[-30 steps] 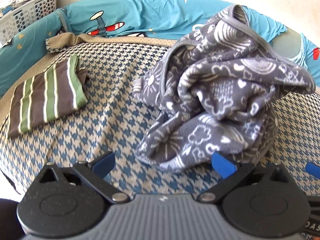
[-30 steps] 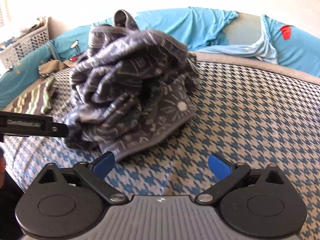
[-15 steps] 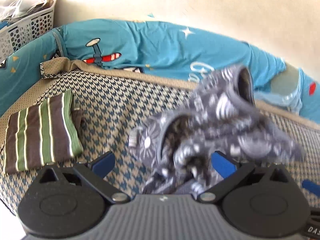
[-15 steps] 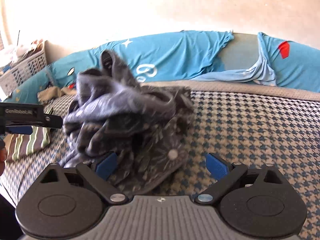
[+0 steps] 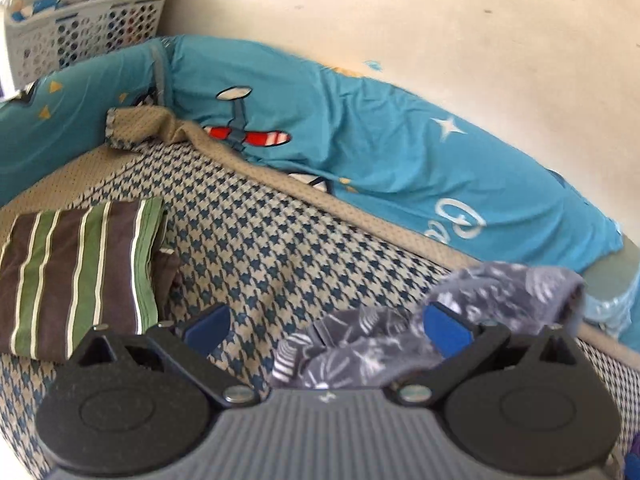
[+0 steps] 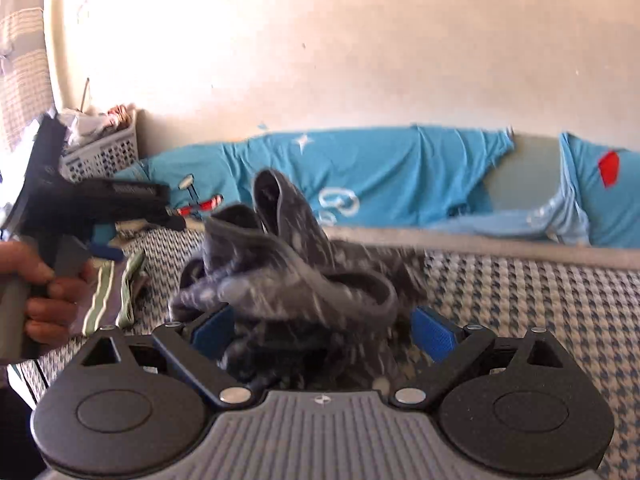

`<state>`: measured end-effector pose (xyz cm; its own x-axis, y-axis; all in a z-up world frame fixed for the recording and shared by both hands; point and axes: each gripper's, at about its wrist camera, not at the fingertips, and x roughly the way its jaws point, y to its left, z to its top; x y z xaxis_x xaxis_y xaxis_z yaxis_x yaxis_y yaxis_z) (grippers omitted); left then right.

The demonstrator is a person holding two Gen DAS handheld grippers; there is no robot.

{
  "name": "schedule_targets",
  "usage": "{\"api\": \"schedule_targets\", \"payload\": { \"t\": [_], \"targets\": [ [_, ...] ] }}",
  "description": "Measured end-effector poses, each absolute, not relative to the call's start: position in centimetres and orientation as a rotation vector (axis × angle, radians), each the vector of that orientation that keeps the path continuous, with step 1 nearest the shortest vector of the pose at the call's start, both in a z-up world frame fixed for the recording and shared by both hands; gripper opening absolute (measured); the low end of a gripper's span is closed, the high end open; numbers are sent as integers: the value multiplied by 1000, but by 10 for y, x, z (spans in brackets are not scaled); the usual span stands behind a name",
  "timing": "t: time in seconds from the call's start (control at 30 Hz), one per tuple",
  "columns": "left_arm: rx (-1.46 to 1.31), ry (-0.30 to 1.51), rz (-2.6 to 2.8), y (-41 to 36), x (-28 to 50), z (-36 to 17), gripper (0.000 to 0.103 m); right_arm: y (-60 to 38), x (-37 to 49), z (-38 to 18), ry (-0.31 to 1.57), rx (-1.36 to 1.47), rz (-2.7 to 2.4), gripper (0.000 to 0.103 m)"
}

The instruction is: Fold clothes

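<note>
Both grippers, left [image 5: 326, 326] and right [image 6: 324, 326], stood with fingers apart around the crumpled grey garment [image 6: 288, 276], not yet spread; next came gripping an edge.

White cursive letters on the blue sheet [image 5: 460, 216] cannot be read.

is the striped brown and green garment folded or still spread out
Folded. The striped garment lies as a compact flat rectangle with stacked layers showing at its right edge, on the houndstooth cover.
</note>
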<state>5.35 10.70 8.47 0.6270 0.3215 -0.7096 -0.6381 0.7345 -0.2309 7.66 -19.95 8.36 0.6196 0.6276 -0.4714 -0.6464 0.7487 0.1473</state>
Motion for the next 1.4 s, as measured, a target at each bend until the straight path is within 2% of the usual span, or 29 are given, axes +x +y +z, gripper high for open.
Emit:
{"api": "schedule_targets", "payload": {
  "t": [0.17, 0.33, 0.4, 0.5, 0.57, 0.7, 0.77, 0.83, 1.07, 1.4],
  "targets": [
    [-545, 729, 588, 121, 70, 70, 103, -185, 96, 88, 539, 63, 770, 96],
    [-529, 766, 598, 121, 75, 57, 103, -152, 106, 81, 540, 20, 774, 96],
    [-528, 779, 603, 120, 77, 53, 103, -143, 108, 76, 537, -5, 772, 93],
    [-523, 789, 590, 119, 75, 51, 103, -134, 108, 64, 563, -28, 772, 75],
    [-521, 783, 589, 119, 73, 51, 103, -133, 106, 54, 600, -28, 789, 52],
    [-519, 761, 594, 118, 66, 50, 103, -135, 96, 45, 617, -72, 817, 37],
    [-516, 756, 586, 118, 63, 49, 103, -139, 90, 44, 624, -86, 842, 23],
    [-506, 758, 573, 116, 60, 47, 103, -143, 84, 41, 649, -87, 869, 17],
    [-486, 750, 570, 113, 55, 39, 103, -153, 64, 21, 705, -150, 904, 13],
    [-406, 749, 460, 88, 53, 42, 103, -156, 33, 1, 777, -235, 1015, 12]
  ]
}}
